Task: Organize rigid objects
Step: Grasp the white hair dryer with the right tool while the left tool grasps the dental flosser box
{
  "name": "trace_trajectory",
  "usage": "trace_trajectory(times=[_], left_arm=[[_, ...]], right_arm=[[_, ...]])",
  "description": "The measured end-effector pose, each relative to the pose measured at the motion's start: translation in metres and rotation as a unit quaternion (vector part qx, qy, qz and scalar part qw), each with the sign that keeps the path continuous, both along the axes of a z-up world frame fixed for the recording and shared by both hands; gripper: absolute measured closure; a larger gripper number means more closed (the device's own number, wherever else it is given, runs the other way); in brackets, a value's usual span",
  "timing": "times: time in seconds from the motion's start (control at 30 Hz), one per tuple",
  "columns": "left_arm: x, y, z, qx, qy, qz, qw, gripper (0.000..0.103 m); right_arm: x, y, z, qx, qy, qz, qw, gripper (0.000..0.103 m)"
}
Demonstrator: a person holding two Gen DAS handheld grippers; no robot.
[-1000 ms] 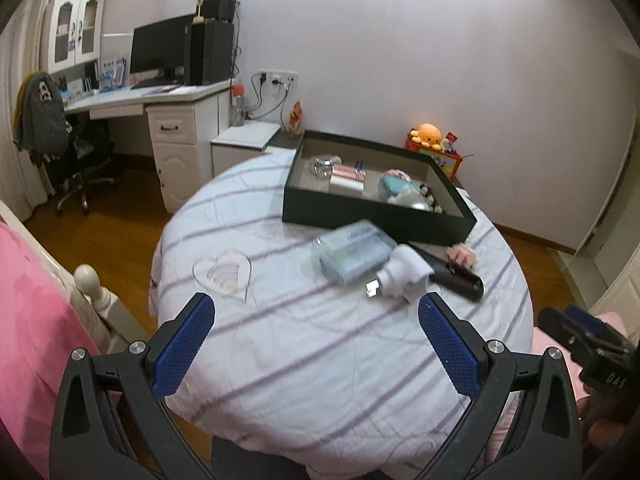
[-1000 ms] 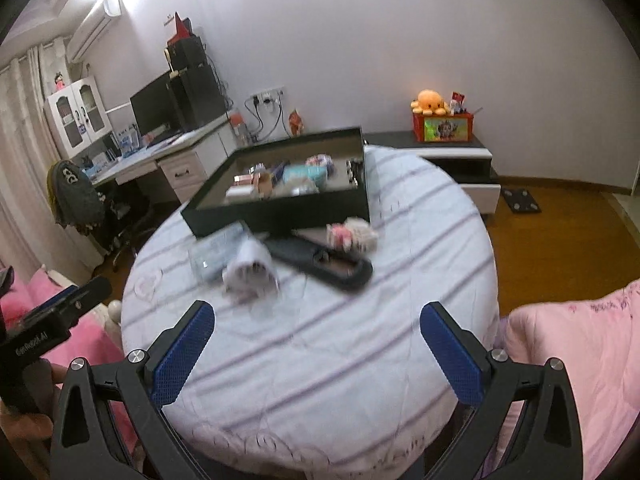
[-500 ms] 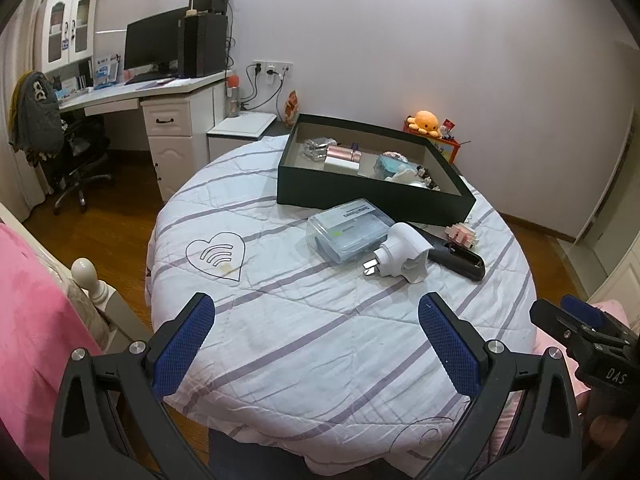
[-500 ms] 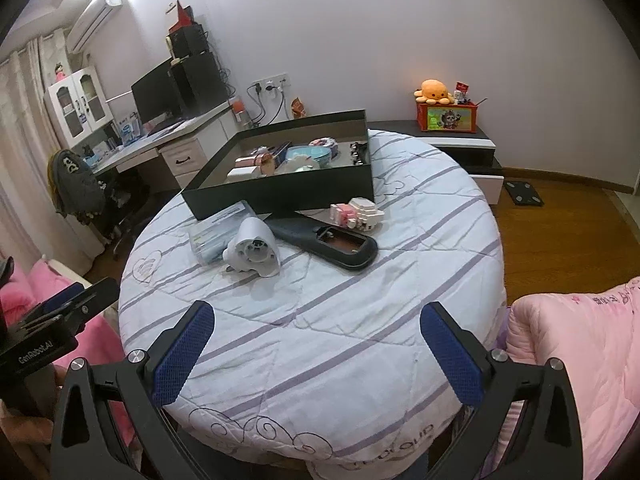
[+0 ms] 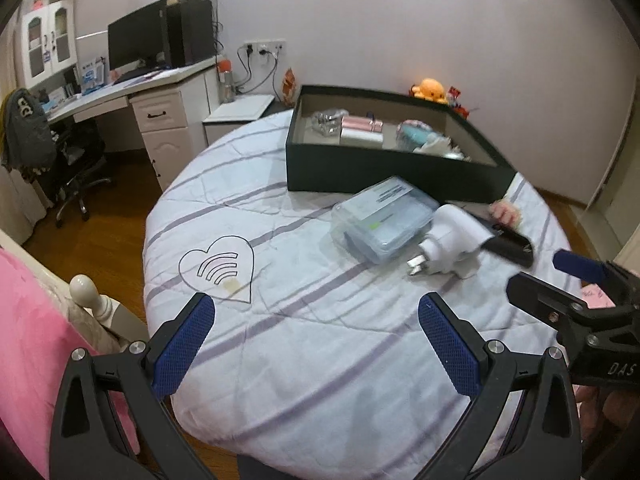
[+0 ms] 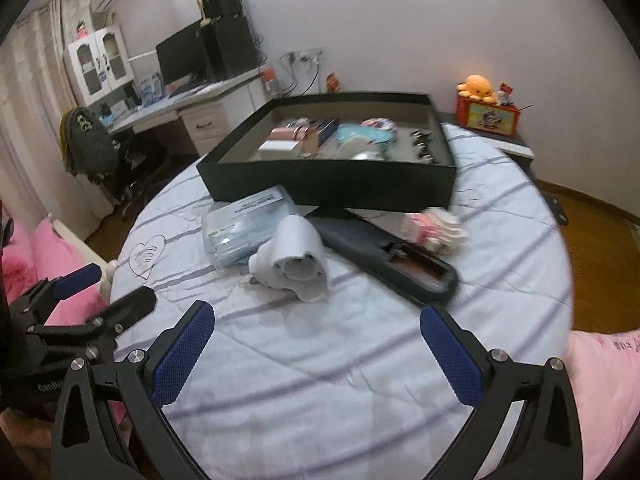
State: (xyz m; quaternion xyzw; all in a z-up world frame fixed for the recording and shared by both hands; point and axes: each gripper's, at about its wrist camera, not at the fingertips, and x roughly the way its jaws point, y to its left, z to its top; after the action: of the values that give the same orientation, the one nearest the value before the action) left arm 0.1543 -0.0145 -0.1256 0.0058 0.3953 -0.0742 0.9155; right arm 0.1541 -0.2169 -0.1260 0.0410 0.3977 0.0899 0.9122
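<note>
— While the white plug adapter point(image 6: 292, 264) lies on its side on the table point(image 6: 360, 360), how do you think it will handle?

— Judging by its look, it is hard moulded plastic: light, stiff, a bit slick, not fragile. Its metal prongs point(image 5: 414, 270) stick out toward the left side. I would take it across the rounded body, not by the prongs.

— And the neighbours?

— It touches the clear plastic case point(image 5: 384, 220), which looks rigid and light but broad, so its short edges seem the better hold. Behind the adapter lies the long black device point(image 6: 392, 256), stiff and probably heavier; I would grip it mid-length. A small pink-and-white object point(image 6: 436, 228) rests against it, too blurred to name. All four sit just in front of the black box point(image 6: 332, 184), which already holds several items.

— Where is the adapter relative to each tool?

— The right hand-held gripper point(image 6: 316, 344) hovers above the quilted cover with its blue pads wide apart, holding nothing; the adapter is ahead and slightly left of its centre, near but not between the fingers. The left hand-held gripper point(image 5: 316, 336) is also spread and empty; from it the adapter lies ahead and to the right, farther off, with the heart print point(image 5: 218, 268) nearer on its left.

— So which goes first?

— My guess is the right one, since it is closest.
</note>
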Motion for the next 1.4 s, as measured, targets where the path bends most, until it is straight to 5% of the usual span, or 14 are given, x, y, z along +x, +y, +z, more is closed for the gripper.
trace_trajectory(times=[0.27,0.37,0.43,0.6,0.97,1.4], left_arm=[[0.032,0.015,-0.021,-0.001,0.024,0.005,0.9997,0.001],[0.039,0.02,-0.027,0.0,0.028,0.008,0.9996,0.001],[0.042,0.023,-0.029,-0.005,0.032,0.009,0.9994,0.0],[0.045,0.02,-0.033,-0.004,0.037,-0.003,0.9993,0.001],[0.053,-0.015,-0.031,-0.011,0.029,-0.079,0.9964,0.0],[0.111,-0.061,-0.037,0.025,0.046,-0.136,0.9893,0.002]], right_arm=[[0.04,0.02,-0.017,0.004,0.011,0.037,0.999,0.006],[0.05,0.025,-0.024,-0.002,0.019,0.049,0.999,0.015],[0.056,0.028,-0.031,-0.008,0.03,0.054,0.998,0.029],[0.058,0.028,-0.043,0.001,0.029,0.056,0.998,0.04],[0.039,-0.002,-0.035,0.032,0.035,0.042,0.998,0.04],[0.034,-0.011,-0.038,0.03,0.051,0.027,0.998,0.04]])
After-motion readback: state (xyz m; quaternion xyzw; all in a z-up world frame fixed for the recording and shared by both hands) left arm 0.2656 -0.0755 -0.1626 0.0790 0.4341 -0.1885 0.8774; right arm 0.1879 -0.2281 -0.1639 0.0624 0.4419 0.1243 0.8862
